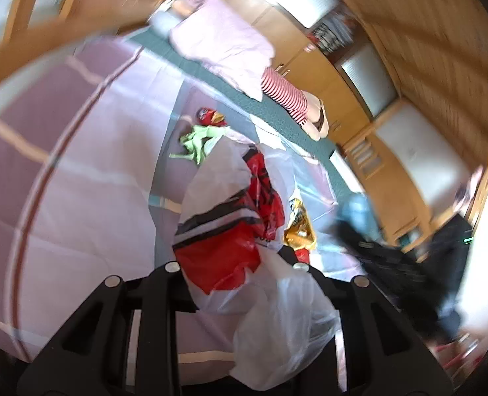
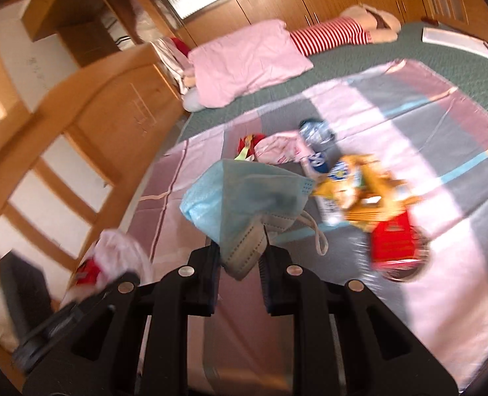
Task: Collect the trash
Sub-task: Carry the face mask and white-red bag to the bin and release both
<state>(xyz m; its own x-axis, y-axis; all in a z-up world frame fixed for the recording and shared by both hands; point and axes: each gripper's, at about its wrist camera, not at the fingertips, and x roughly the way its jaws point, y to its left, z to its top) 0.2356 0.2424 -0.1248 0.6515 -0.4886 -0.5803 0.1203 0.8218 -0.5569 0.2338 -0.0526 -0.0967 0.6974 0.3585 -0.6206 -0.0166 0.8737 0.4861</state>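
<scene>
Left gripper (image 1: 240, 270): jaws clenched on the neck of a white plastic bag (image 1: 277, 323) with red and black print; bag hangs lifted above the bedspread (image 1: 62, 198). The print is too blurred to read.

Right gripper (image 2: 239, 264): jaws pinched on a light blue face mask (image 2: 244, 198), which stands up from the fingers, one white ear loop (image 2: 318, 237) dangling to the right.

On the pink-and-grey striped bedspread beyond the mask lies loose trash: yellow snack wrapper (image 2: 362, 191), red packet (image 2: 395, 244), blue-and-white packet (image 2: 320, 161) with lettering I cannot make out, pale pink wrapper (image 2: 280, 148), crushed clear bottle (image 2: 313, 132).

Left wrist view: green crumpled wrapper (image 1: 198, 142) and gold wrapper (image 1: 298, 227) beside the bag.

Pink pillow (image 2: 247, 62) and red-striped plush toy (image 2: 336, 34) lie further up the bed, well apart from the trash.
</scene>
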